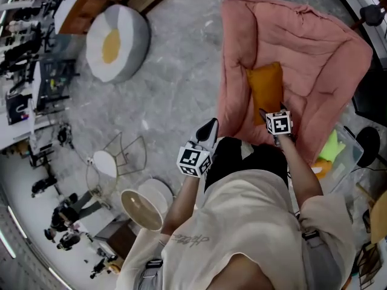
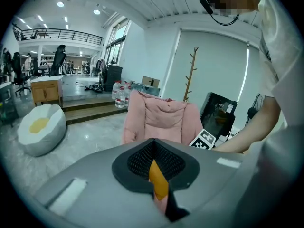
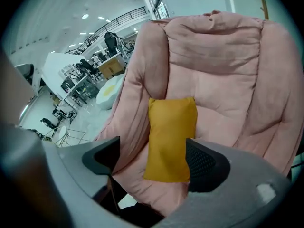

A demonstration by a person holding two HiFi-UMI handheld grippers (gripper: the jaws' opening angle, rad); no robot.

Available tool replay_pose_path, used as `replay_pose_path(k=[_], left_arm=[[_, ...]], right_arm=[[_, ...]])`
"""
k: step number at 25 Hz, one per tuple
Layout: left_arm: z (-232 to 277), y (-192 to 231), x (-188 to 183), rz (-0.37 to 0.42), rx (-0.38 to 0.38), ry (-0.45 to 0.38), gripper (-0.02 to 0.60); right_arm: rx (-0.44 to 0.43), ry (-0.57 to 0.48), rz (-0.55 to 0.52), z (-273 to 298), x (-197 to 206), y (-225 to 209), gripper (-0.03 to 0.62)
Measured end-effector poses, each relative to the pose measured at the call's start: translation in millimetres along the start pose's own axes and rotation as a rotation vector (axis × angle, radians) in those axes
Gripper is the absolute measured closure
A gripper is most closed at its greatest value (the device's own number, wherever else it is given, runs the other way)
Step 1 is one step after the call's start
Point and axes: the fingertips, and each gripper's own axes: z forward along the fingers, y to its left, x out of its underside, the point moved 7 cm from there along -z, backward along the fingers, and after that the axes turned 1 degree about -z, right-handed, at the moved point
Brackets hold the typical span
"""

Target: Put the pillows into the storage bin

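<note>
An orange pillow (image 1: 266, 88) (image 3: 171, 139) lies upright on the seat of a pink padded lounge chair (image 1: 314, 53) (image 3: 223, 75) (image 2: 161, 120). My right gripper (image 1: 273, 111) (image 3: 154, 159) is open and points down at the pillow's lower end, with the pillow showing between and beyond its fingers (image 3: 205, 164); I see no contact. My left gripper (image 1: 208, 130) (image 2: 154, 148) is shut and empty, held left of the chair's near edge. Only a sliver of orange and pink shows through the slit under its pads. A clear storage bin (image 1: 352, 156) stands right of the chair, with a yellow-green cushion (image 1: 331, 145) in it.
A white and yellow egg-shaped beanbag (image 1: 117, 41) (image 2: 40, 127) sits on the grey floor to the left. Round tables and a wire chair (image 1: 124, 156) stand at the lower left. A coat stand (image 2: 190, 72) and a black monitor (image 2: 218, 113) are behind the chair.
</note>
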Motion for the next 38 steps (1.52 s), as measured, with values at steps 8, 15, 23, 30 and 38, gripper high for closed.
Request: replay_pose_path(k=[8, 15, 23, 30, 38], left_arm=[[8.2, 33.0, 20.8, -0.02, 0.06, 0.085, 0.568], [20.9, 90.9, 31.0, -0.02, 0.098, 0.177, 0.568], [21.7, 132.4, 43.4, -0.018, 0.103, 0.219, 0.568], [2.7, 147.1, 54.6, -0.035, 0.075, 0.238, 0.568], [7.1, 131.0, 54.1, -0.058, 0.07, 0.194, 0.568]], right_arm=[[0.134, 0.03, 0.093, 62.4, 14.6, 9.7, 0.135], [0.276, 0.09, 0.172, 116.2, 21.1, 4.8, 0.123], [0.557, 0.08, 0.102, 159.2, 39.2, -2.9, 0.04], [0.636, 0.161, 0.134, 164.9, 36.0, -57.0, 0.029], [0.463, 0.135, 0.099, 131.2, 39.0, -68.6, 0.117]])
